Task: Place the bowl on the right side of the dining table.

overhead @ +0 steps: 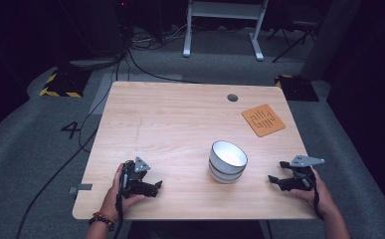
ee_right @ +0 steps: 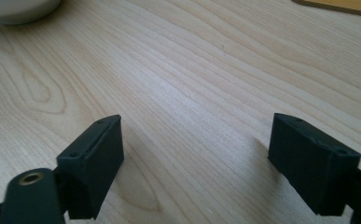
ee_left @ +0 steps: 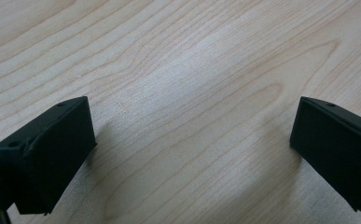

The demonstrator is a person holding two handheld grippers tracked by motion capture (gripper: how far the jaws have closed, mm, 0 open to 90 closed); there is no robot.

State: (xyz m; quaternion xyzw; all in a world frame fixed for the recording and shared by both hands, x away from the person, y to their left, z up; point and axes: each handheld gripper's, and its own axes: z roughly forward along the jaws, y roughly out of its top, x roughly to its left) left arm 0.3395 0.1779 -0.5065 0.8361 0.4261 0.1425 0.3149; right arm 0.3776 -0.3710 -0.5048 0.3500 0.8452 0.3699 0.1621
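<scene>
- L gripper [overhead: 156,186]: near edge of table [overhead: 170,119], resting on wood, jaws apart w/ nothing between; aims toward 3 o'clock.
- R gripper [overhead: 274,179]: near edge, opposite side, jaws apart, nothing held; aims toward 9 o'clock.
- Bowls [overhead: 227,162]: white, stacked, upright, btwn the two grippers, slightly farther back. Lies at approx 2 o'clock from L, 10 o'clock from R; R looks nearer.
- Orange mat [overhead: 263,120]: far R, approx 1 o'clock from bowls, well apart.
</scene>
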